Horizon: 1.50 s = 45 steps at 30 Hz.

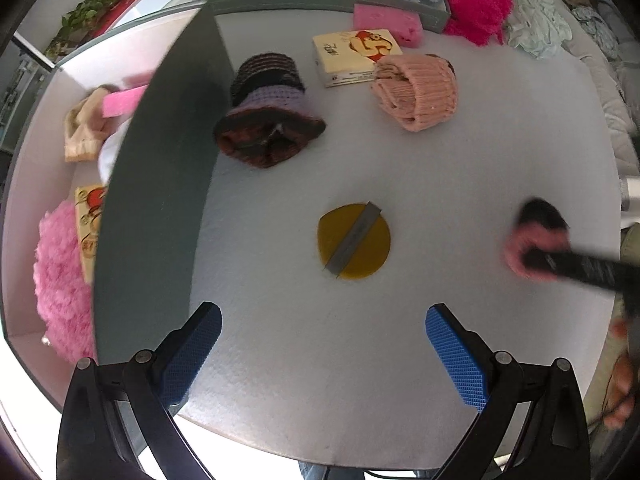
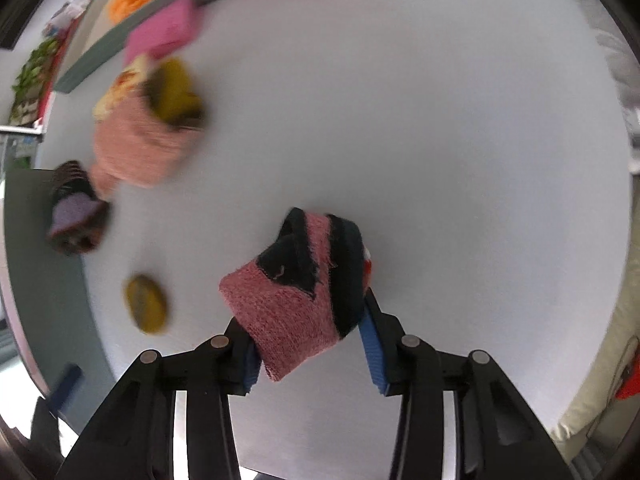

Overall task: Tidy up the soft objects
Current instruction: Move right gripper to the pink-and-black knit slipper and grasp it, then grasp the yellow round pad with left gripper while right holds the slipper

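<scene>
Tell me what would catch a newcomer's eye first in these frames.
The pink-and-black knitted piece clamped in the right gripper, low in the right wrist view. Next, the open left gripper over bare white tabletop, with a yellow disc just ahead of it.

Table surface (image 1: 400, 152) pale grey-white. Divider panel (image 1: 160, 184) dull grey-green. Knit roll (image 2: 296, 292) salmon pink with broad black bands. Rolled ribbed sock (image 1: 416, 92) plain peach-pink. Striped knit bundle (image 1: 268, 108) dark brown and black with thin stripes, lilac band across the middle. Flat disc (image 1: 354, 246) mustard yellow, grey strip across it. Sponge (image 1: 388, 26) bubblegum pink. Small box (image 1: 352, 58) cream with a red cartoon print. Fluffy cloth (image 1: 478, 4) hot magenta. Gripper pads (image 1: 456, 356) blue, textured; gripper frames black.
</scene>
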Available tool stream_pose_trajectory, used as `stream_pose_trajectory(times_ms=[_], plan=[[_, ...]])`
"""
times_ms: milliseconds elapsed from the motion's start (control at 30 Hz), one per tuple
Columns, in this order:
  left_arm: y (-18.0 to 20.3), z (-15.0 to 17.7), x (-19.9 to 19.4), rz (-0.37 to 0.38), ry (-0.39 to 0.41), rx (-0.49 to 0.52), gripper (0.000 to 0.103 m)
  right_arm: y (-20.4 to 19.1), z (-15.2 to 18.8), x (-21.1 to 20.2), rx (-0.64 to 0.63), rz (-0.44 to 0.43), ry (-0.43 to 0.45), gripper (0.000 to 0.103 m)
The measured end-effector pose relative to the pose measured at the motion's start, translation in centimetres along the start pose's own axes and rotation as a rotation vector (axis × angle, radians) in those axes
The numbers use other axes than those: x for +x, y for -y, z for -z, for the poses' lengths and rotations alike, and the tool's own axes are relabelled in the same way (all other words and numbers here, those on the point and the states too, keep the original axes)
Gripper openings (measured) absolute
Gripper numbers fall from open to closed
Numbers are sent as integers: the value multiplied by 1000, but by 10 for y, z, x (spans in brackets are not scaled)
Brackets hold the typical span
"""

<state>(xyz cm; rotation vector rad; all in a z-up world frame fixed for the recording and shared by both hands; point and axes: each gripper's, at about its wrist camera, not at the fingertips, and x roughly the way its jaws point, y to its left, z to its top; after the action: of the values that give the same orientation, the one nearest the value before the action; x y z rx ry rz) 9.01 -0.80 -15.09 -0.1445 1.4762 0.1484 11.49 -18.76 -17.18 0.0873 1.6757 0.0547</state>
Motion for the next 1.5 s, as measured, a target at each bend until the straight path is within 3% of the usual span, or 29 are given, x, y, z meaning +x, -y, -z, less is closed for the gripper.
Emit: stream_pose_trajectory(times_ms=[167,200,233,267,433,800,967,1067,1300,1500], plan=[[11,-23,21,-19,-11,16,103,50,34,-5,50,50,-7,48],[14,-28,25,-20,-16,16,103,58,39,-6,60,32,-4,59],[16,-33,29,-20,-20,13,103,63,45,-7,71,15,1,76],[17,-38,33,-22,-23,7,103,67,49,-10,85,7,12,83],[14,-62,48,-19,-29,-37,103,66,52,-23,76,-23,79,84],[10,-88,77,-5,-49,-92,103,32,19,-19,34,-44,52,84],[12,-93,82,-5,-32,-86,103,42,36,-37,-20,-90,22,84],[17,-98,78,-7,-23,-88,103,48,60,-49,-60,-67,54,84],[9,-63,72,-5,4,-88,103,48,42,-39,-7,-101,85,84],[4,-43,62,-4,7,-90,103,47,23,-15,41,-79,39,84]])
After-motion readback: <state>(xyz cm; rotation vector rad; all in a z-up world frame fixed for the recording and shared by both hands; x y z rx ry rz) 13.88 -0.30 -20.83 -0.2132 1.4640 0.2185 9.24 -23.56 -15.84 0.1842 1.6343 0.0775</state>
